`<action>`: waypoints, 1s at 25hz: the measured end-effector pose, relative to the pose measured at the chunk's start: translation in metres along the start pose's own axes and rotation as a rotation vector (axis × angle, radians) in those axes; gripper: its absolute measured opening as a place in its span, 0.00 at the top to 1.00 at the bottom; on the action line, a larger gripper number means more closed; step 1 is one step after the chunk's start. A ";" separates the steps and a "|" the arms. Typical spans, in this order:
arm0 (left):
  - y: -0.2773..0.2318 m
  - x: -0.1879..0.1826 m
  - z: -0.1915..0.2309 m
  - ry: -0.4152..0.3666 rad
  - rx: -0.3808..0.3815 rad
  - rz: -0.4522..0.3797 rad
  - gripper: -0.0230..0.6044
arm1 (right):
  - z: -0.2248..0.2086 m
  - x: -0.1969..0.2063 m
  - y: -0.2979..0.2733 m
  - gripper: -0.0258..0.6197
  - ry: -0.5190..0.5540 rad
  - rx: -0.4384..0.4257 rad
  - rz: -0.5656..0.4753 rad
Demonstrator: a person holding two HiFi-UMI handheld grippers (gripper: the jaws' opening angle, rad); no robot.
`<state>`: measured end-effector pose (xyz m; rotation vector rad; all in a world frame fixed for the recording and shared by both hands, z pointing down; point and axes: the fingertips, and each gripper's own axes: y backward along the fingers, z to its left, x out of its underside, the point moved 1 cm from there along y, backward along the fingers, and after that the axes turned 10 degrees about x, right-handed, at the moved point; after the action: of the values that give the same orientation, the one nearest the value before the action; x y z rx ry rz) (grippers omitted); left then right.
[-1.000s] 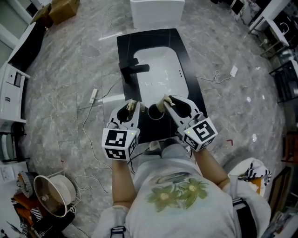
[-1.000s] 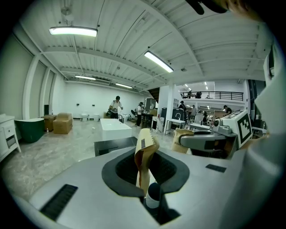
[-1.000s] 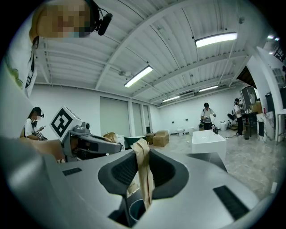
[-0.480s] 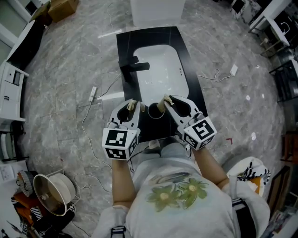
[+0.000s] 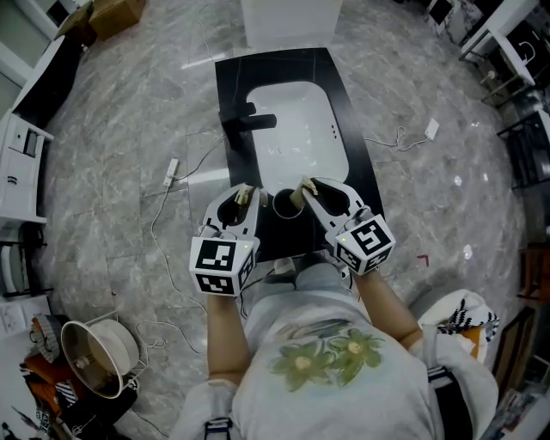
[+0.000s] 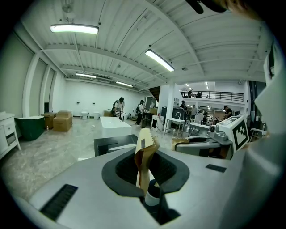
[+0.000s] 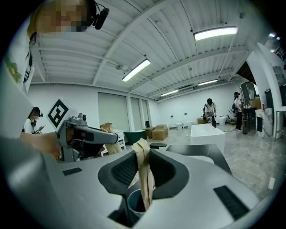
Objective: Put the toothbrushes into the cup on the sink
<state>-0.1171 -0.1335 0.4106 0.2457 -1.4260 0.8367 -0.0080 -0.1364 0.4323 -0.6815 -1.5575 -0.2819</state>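
Note:
A dark cup [image 5: 286, 205] stands on the black counter [image 5: 325, 70] in front of the white sink basin [image 5: 296, 129]. My left gripper [image 5: 241, 197] is shut on a toothbrush in brown paper wrapping [image 6: 144, 157], just left of the cup. My right gripper [image 5: 304, 190] is shut on a second paper-wrapped toothbrush [image 7: 143, 172] at the cup's right rim. Both gripper views show the cup's rim [image 7: 135, 203] [image 6: 152, 197] right below the wrapped brush, whose lower end is hidden between the jaws. Both wrapped brushes stand about upright.
A black faucet [image 5: 245, 125] stands at the sink's left side. A white block [image 5: 290, 21] lies beyond the counter. Cables and a power strip [image 5: 172, 176] trail over the marble floor. People stand far off in the hall [image 6: 119, 107].
The right gripper's marker cube has shifted slightly; both grippers otherwise stay in place with their wrapped toothbrushes.

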 end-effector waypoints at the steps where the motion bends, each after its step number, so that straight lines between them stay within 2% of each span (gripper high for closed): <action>1: -0.001 0.001 0.000 0.000 0.002 0.002 0.87 | 0.000 0.001 -0.001 0.82 0.000 0.001 0.003; 25: -0.003 0.004 0.003 0.002 -0.016 0.019 0.87 | -0.007 0.028 -0.012 0.82 -0.007 -0.009 0.068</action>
<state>-0.1175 -0.1363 0.4156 0.2188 -1.4348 0.8406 -0.0087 -0.1430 0.4631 -0.7416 -1.5370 -0.2356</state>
